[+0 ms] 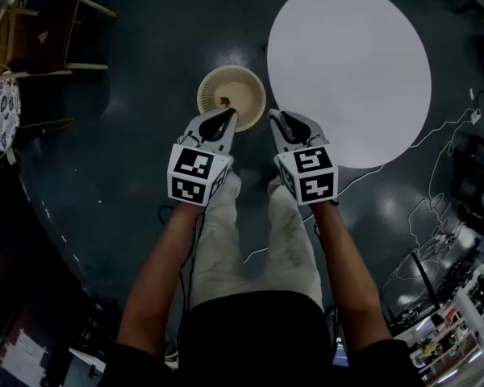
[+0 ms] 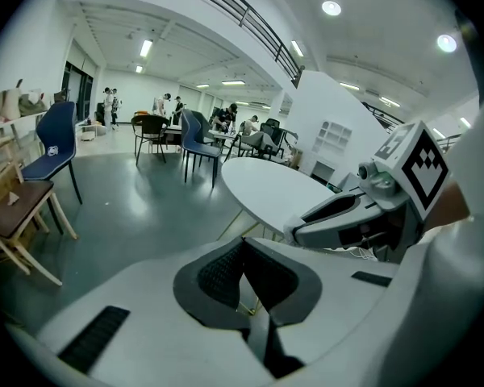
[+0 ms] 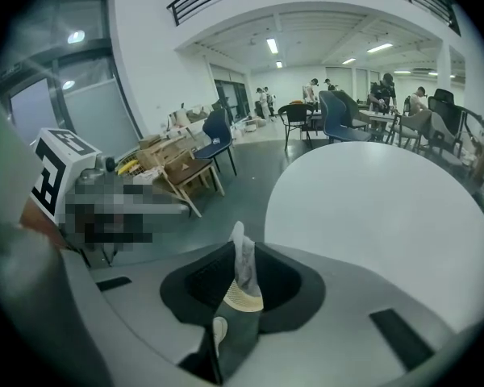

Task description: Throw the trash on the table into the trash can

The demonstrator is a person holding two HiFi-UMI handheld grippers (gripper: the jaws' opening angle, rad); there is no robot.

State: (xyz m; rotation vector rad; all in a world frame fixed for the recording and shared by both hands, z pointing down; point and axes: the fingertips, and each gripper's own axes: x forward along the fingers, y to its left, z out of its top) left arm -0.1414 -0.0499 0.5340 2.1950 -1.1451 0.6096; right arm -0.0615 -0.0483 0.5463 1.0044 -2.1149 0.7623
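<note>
In the head view a round beige woven trash can (image 1: 244, 83) stands on the dark floor just ahead of both grippers. My left gripper (image 1: 227, 116) hangs over its near rim, jaws shut with nothing between them (image 2: 243, 269). My right gripper (image 1: 274, 118) is beside it, between the can and the round white table (image 1: 351, 71). It is shut on a pale crumpled piece of trash (image 3: 240, 252) that sticks up between the pads. Through the gap below the trash a bit of the can's woven rim (image 3: 244, 298) shows. The tabletop (image 3: 387, 208) looks bare.
Wooden chairs (image 1: 60, 39) stand at the far left, and cables (image 1: 436, 208) trail over the floor on the right. The person's legs (image 1: 226, 240) are right below the grippers. Blue chairs (image 2: 52, 147), tables and several people fill the hall farther off.
</note>
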